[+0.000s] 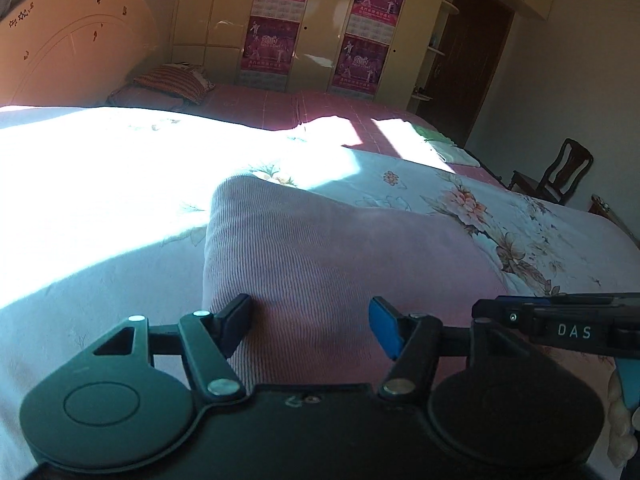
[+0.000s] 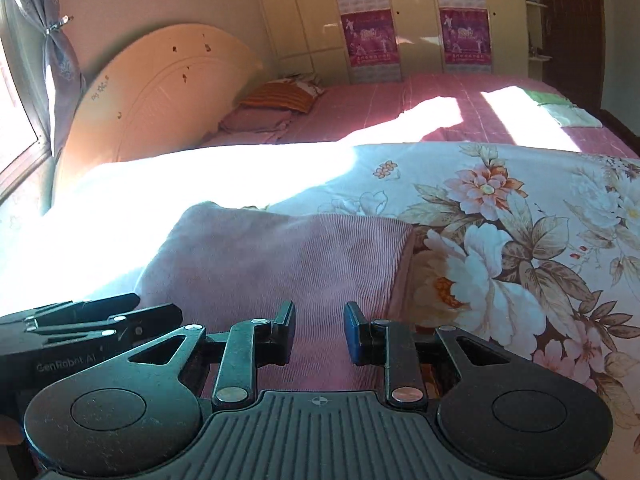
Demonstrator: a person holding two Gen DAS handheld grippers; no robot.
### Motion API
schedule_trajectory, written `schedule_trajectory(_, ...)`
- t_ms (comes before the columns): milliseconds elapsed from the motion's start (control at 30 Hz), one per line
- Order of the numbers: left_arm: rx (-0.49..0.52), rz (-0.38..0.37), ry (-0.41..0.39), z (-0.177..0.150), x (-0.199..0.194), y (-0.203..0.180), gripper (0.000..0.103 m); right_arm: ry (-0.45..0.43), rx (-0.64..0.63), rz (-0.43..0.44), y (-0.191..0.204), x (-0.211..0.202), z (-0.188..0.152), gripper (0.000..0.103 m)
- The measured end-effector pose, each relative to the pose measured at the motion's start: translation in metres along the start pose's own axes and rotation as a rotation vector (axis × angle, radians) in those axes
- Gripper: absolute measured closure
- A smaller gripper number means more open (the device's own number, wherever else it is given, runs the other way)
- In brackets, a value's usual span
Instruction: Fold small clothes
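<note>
While we look along the left gripper [image 1: 310, 326], its jaws stand apart over the pink ribbed garment [image 1: 320, 248] lying on the floral quilt [image 1: 500, 216]. In the right wrist view, our right gripper [image 2: 320, 334] is likewise spread above the garment [image 2: 288, 256].

The cloth [image 2: 280, 256] lies on the quilt [image 2: 500, 216], which lies on the bed [image 2: 400, 100]. The right gripper [image 2: 319, 334] is over the near edge of the cloth, and the left gripper [image 1: 310, 326] is just beside it on the left. Far behind are pillows [image 2: 280, 96] by the headboard [image 2: 160, 92], a small pile [image 2: 568, 114] at the far right, and the wardrobe [image 2: 416, 20] behind the bed.
</note>
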State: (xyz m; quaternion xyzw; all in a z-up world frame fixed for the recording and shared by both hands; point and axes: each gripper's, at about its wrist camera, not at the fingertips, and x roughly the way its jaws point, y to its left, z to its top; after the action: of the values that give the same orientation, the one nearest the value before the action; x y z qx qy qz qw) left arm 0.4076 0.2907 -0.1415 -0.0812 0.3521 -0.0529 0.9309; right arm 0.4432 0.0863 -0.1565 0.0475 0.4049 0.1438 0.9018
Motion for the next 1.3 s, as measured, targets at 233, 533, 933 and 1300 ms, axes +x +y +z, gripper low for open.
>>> schedule_trajectory(233,0.042,0.044,-0.005,-0.006,-0.012,-0.005,0.040,-0.004,-0.022,-0.018,-0.001,-0.003,-0.008,0.079)
schedule_trajectory(533,0.040,0.023,-0.001,-0.031,-0.063,-0.019,0.040,-0.007,-0.116,0.000,0.019,-0.061,-0.054,0.079)
schedule_trajectory(933,0.088,0.099,0.034,-0.046,-0.064,-0.033,0.038,0.072,-0.067,-0.061,0.004,-0.041,-0.072,0.079)
schedule_trajectory(1300,0.035,0.108,0.075,-0.085,-0.069,-0.035,0.038,0.065,-0.085,-0.093,0.000,-0.046,-0.088,0.079)
